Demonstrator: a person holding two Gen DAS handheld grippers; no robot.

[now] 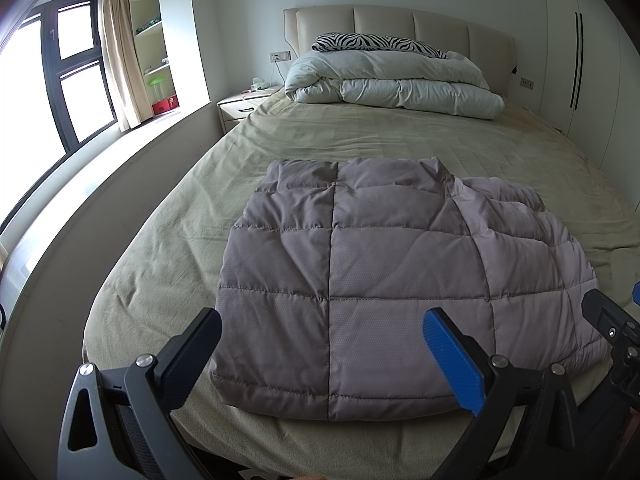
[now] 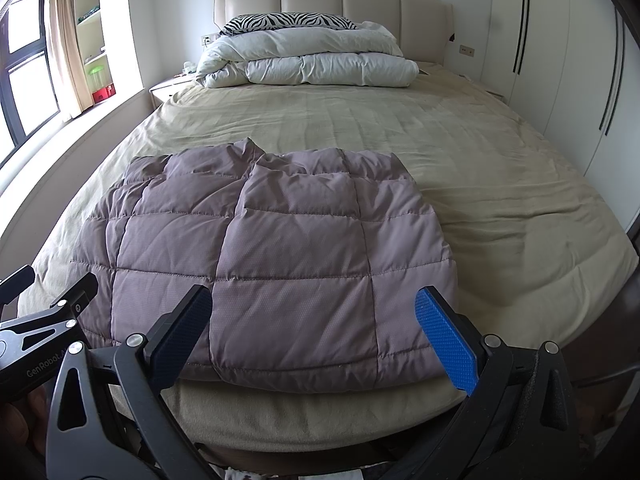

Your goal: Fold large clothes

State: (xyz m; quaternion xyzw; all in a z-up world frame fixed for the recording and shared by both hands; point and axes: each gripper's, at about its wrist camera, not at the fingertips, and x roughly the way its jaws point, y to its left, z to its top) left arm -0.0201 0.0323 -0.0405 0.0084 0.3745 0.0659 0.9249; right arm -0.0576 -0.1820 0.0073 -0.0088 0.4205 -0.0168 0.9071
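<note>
Daylit bedroom (white walls (image 1: 240, 8)), beige bed (image 1: 360, 132)

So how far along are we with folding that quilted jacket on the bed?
The mauve quilted jacket already lies on the bed as a compact rectangle, sides folded in. Nothing is in hand: the left gripper and right gripper are both open over its near edge. Left, probably: tidy the puffy right flap and perhaps one more fold.
</note>
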